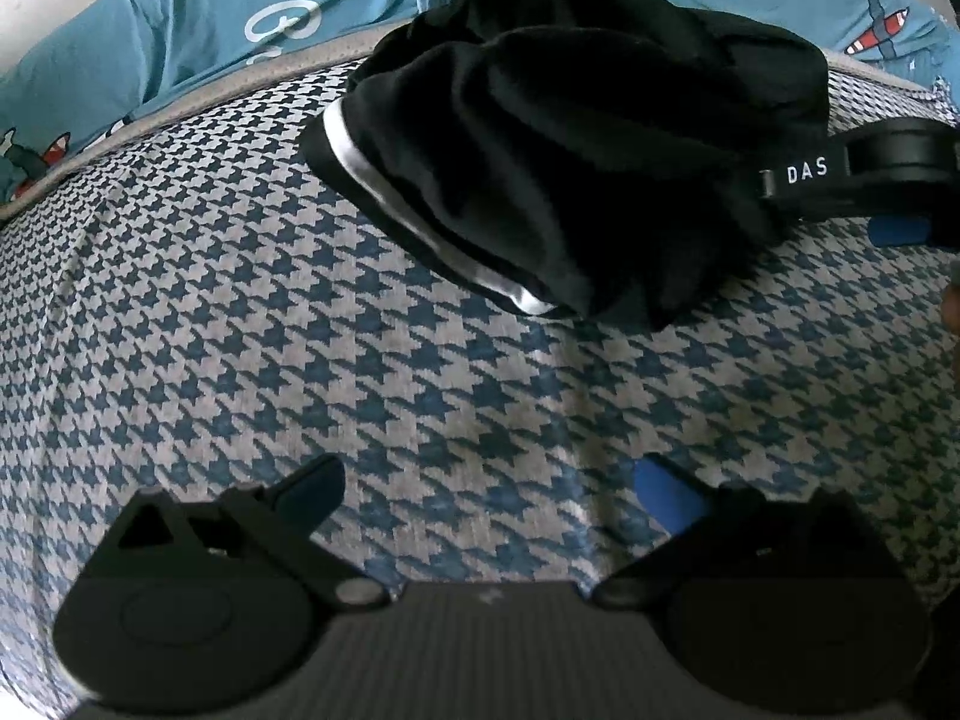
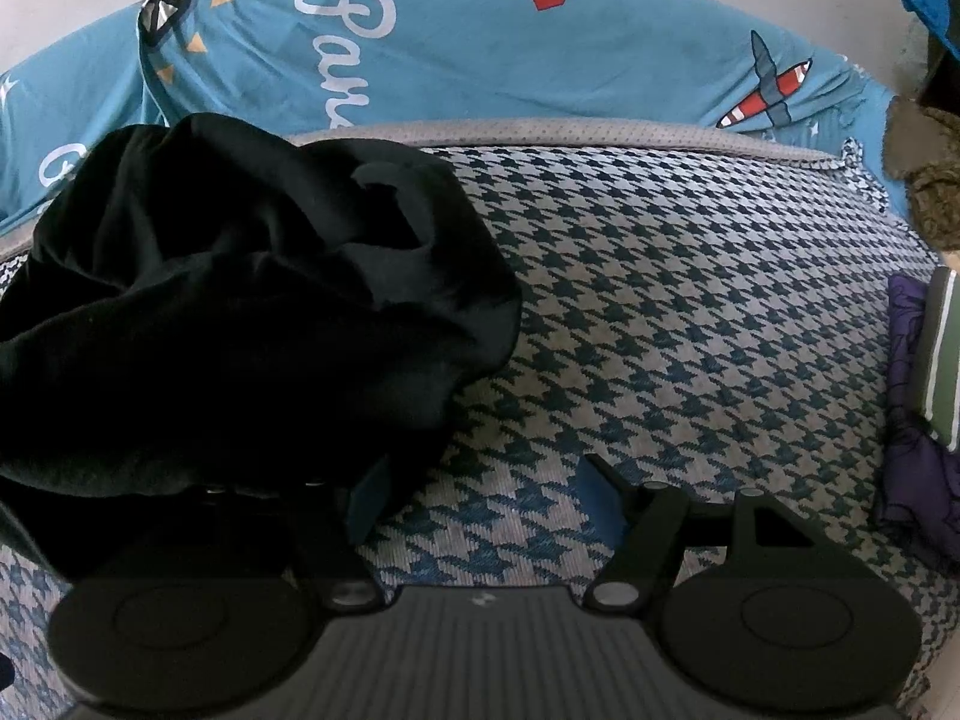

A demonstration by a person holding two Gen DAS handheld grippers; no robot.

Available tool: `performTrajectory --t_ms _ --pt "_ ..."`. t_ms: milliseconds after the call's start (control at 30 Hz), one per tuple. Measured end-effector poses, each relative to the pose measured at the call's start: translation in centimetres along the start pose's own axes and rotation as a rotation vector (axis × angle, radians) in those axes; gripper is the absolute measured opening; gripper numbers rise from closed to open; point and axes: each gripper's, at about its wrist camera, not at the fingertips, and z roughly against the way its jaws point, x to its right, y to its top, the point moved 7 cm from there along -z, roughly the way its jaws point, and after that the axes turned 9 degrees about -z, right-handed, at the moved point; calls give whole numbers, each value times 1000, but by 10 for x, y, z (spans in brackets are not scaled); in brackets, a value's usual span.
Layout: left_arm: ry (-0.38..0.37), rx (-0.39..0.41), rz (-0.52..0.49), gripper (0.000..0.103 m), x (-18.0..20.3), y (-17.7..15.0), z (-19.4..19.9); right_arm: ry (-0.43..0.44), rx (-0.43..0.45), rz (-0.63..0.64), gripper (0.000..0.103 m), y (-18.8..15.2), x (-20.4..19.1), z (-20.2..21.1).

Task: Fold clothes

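A crumpled black garment (image 1: 576,138) with a white stripe along one edge lies bunched in a heap on a houndstooth-patterned blanket (image 1: 300,330) — blue and pale grey — that covers the surface below. Behind the garment, past the blanket's grey border, runs a turquoise sheet (image 2: 510,54) printed with white script lettering and small aeroplanes.

The left hand-held gripper (image 1: 486,486) hovers over bare blanket on the near side of the garment, its fingers spread wide with nothing between them. The blue pad on one of its fingertips (image 1: 669,495) shows clearly.

The right hand-held gripper (image 2: 480,495) sits at the garment's right edge; in the left wrist view its black body, marked "DAS", pokes out from beside the cloth. Its fingers are also spread apart. A fold of the black fabric drapes over its left finger, while the right finger stands clear over the blanket — nothing is pinched between them.

Well to the right of the garment, at the blanket's edge, lie a purple patterned cloth (image 2: 918,420) and a green item with a white stripe (image 2: 942,348).
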Motion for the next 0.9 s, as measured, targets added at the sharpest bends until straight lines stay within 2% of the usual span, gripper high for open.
performTrajectory --t_ms 900 --pt "2 8 -19 103 1 1 1 -8 3 10 68 -1 -1 1"
